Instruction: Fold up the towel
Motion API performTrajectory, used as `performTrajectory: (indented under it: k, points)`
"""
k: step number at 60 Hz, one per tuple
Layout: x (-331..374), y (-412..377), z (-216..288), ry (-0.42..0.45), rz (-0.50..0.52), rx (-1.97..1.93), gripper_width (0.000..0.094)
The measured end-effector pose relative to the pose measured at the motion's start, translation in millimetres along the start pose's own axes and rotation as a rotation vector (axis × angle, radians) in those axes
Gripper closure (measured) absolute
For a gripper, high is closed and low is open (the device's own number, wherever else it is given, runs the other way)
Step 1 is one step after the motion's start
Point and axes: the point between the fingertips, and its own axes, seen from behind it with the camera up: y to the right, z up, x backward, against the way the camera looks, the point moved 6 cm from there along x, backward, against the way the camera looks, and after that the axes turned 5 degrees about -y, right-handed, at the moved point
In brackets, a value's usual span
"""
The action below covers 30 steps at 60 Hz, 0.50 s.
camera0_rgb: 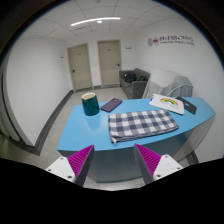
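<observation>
We see the checkered towel [142, 123] lying flat on the blue table [82, 132], ahead of the gripper [113, 160] and not touched by it; gripper fingers are spread apart with nothing between them. Beyond the towel we have a dark green cup [89, 103], a dark phone [111, 104] and a white plate [172, 102], all apart from it

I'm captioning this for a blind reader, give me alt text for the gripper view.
A checked towel lies flat on a blue table, beyond the open gripper. Behind the towel stand a dark cup, a dark flat object and a white board.
</observation>
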Motion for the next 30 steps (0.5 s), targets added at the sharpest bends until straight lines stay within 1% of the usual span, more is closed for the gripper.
performTrajectory:
  k: [5,6,7,12,13,14,15,21,23,26,29,30]
  points:
    - [-9,-2,7,0.007,0.015,0.028,0.0111]
    - [-32,-3,15,0.006,0.016,0.036,0.0118]
    - [-39,-3,17,0.003,0.019,0.045,0.0124]
    - [-66,-1,24,-0.014,0.027,0.089,0.0217]
    - [-79,2,25,-0.012,0.031,0.093,0.0228]
    - [-77,3,22,-0.014,0.038,0.097,0.0235]
    - [-94,3,27,-0.019,0.043,0.097,0.0248]
    - [-135,2,30,-0.044,0.080,0.109,0.0257]
    - [-161,2,34,-0.052,0.087,0.110,0.0253]
    - [-183,1,38,-0.055,0.098,0.121,0.0284]
    - [-200,-1,40,-0.061,0.102,0.144,0.0355]
    - [-205,-1,41,-0.060,0.103,0.152,0.0336]
